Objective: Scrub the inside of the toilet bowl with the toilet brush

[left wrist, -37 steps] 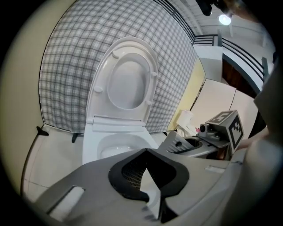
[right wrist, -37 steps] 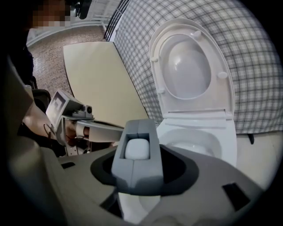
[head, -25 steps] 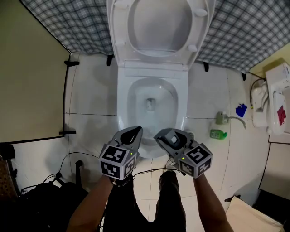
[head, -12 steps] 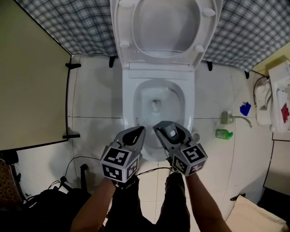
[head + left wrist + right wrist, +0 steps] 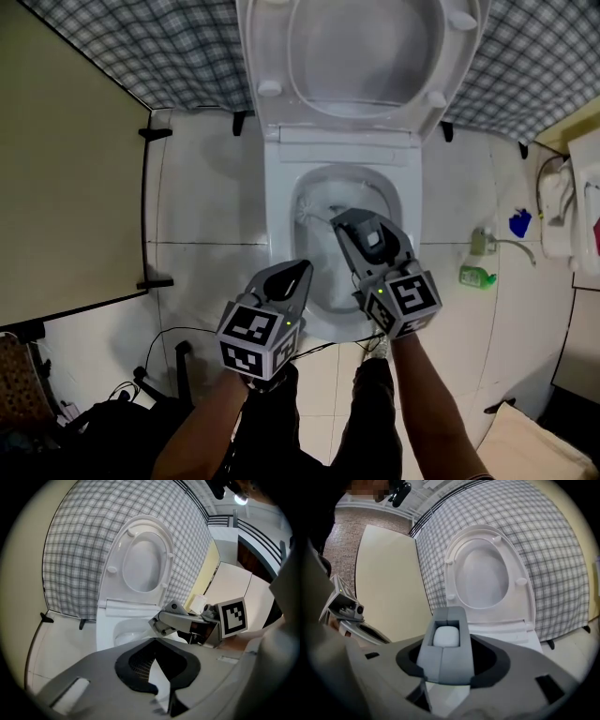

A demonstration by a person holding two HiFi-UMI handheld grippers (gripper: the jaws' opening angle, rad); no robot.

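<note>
The white toilet bowl (image 5: 281,234) stands with its lid (image 5: 361,56) raised against the plaid wall. My right gripper (image 5: 345,223) reaches over the bowl, shut on the toilet brush handle (image 5: 446,637), which sits in a grey holder between the jaws. The white brush head (image 5: 306,210) lies inside the bowl at its left wall. My left gripper (image 5: 302,270) hovers at the bowl's front left rim, shut, with nothing in it. In the left gripper view the right gripper (image 5: 161,620) shows above the bowl (image 5: 126,632).
A green bottle (image 5: 477,277), a water valve (image 5: 487,242) and a blue item (image 5: 520,222) sit on the floor right of the toilet. A beige partition (image 5: 66,187) stands to the left. Cables (image 5: 178,347) and a black bag (image 5: 94,441) lie at lower left.
My right gripper has moved forward from the bowl's front rim to over the bowl, and the brush head now shows inside it. The left gripper has stayed near the front rim.
</note>
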